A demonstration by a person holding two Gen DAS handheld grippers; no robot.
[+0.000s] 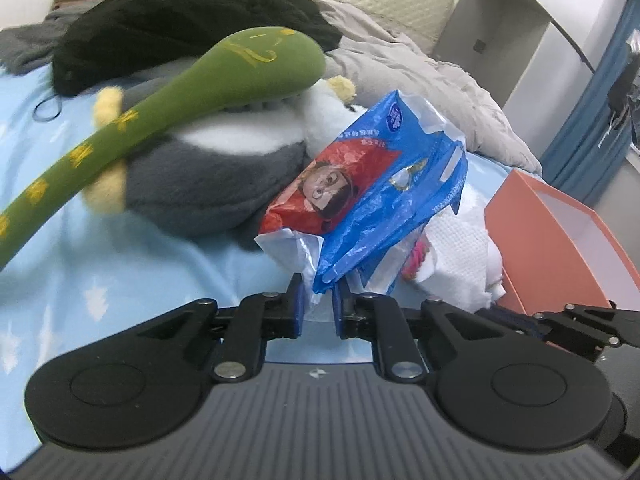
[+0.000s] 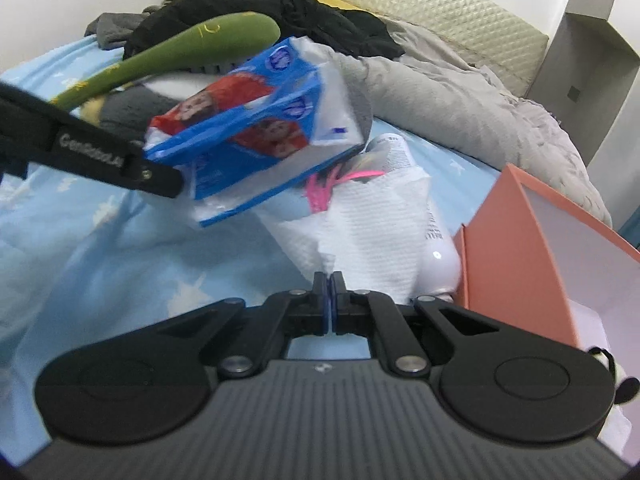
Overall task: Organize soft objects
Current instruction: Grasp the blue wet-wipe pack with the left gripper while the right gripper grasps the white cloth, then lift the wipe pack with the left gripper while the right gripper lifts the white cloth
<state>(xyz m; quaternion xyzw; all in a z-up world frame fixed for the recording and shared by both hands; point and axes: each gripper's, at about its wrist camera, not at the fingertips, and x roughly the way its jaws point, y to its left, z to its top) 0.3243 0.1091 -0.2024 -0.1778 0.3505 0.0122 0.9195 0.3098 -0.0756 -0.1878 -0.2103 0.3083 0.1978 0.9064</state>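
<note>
The tissue pack [image 1: 372, 184] wore glossy, crinkled plastic film. The white towel [image 2: 372, 232] looked like embossed paper, perhaps cloth. The plush toy [image 1: 208, 184] was fuzzy; the orange box [image 1: 548, 248] matt card.

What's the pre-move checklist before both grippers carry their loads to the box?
1. Left gripper shut on the tissue pack: ok, though it pinches only the wrapper's lower corner.
2. Right gripper shut on the paper towel: ok, pads closed on its bottom edge.
3. Pack clear of the bed: ok, it hangs in the air in the right wrist view.
4. Towel free of the pink item: cannot tell, they overlap.
5. Orange box open with room: ok, white inside shows.
6. Penguin plush and green plush clear of the path: ok, both lie left of the pack.
</note>
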